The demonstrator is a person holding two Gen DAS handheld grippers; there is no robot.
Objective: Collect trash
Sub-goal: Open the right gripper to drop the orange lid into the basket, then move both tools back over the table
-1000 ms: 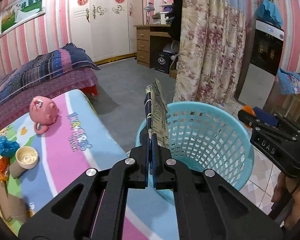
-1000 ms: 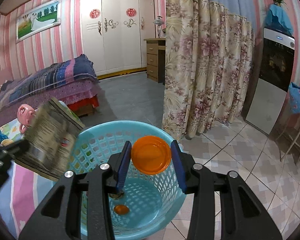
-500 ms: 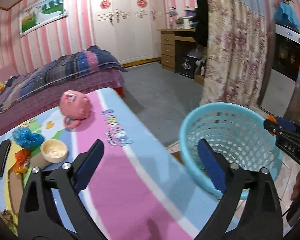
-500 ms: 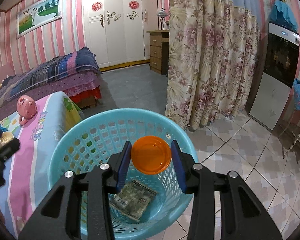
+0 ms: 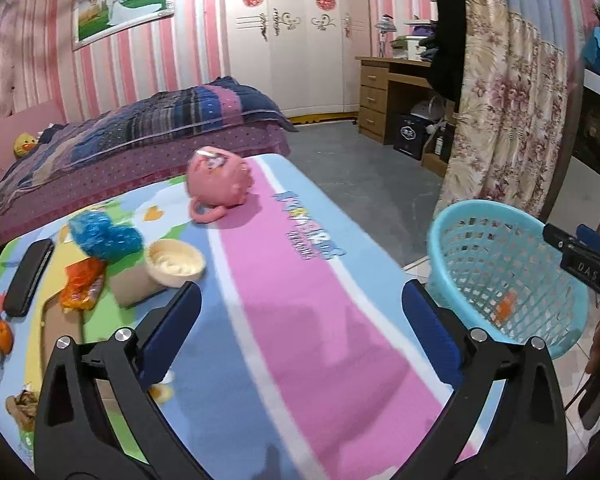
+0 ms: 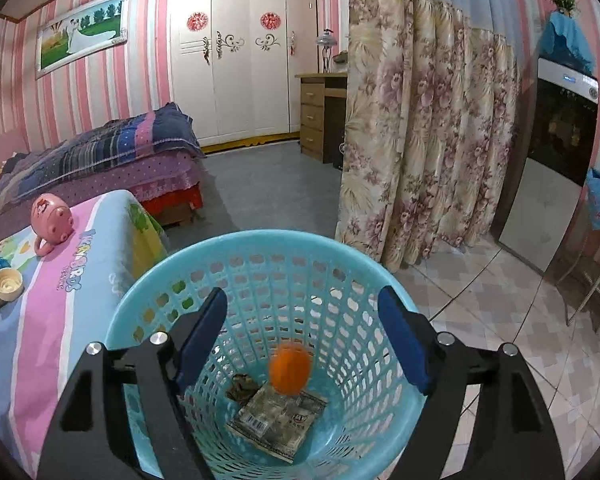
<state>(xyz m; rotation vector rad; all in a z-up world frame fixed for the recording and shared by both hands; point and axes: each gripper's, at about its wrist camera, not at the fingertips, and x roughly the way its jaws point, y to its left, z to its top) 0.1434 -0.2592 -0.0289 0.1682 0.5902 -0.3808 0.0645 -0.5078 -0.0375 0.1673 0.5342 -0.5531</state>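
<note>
A light blue plastic basket (image 6: 140, 320) stands on the floor beside the low table; it also shows in the left wrist view (image 5: 452, 224). My right gripper (image 6: 302, 344) is open above it. A blurred orange lid (image 6: 290, 372) is inside the basket, over a grey-green wrapper (image 6: 272, 428) on the bottom. My left gripper (image 5: 300, 332) is open and empty over the table's pink stripe (image 5: 284, 280). On the table's left lie an orange wrapper (image 5: 82, 284), a blue crumpled piece (image 5: 104, 236) and a cream lid (image 5: 175, 262).
A pink piggy bank (image 5: 218, 184) and a black phone (image 5: 28, 276) are on the table. A bed (image 5: 140, 128) lies behind it. A floral curtain (image 6: 420, 140) hangs right of the basket, with a dark appliance (image 6: 552, 160) beyond. More scraps lie at the table's left edge.
My left gripper opened and dropped the wrapper into the basket, then swung left over the table. My right gripper opened and let go of the orange lid, which is now down in the basket.
</note>
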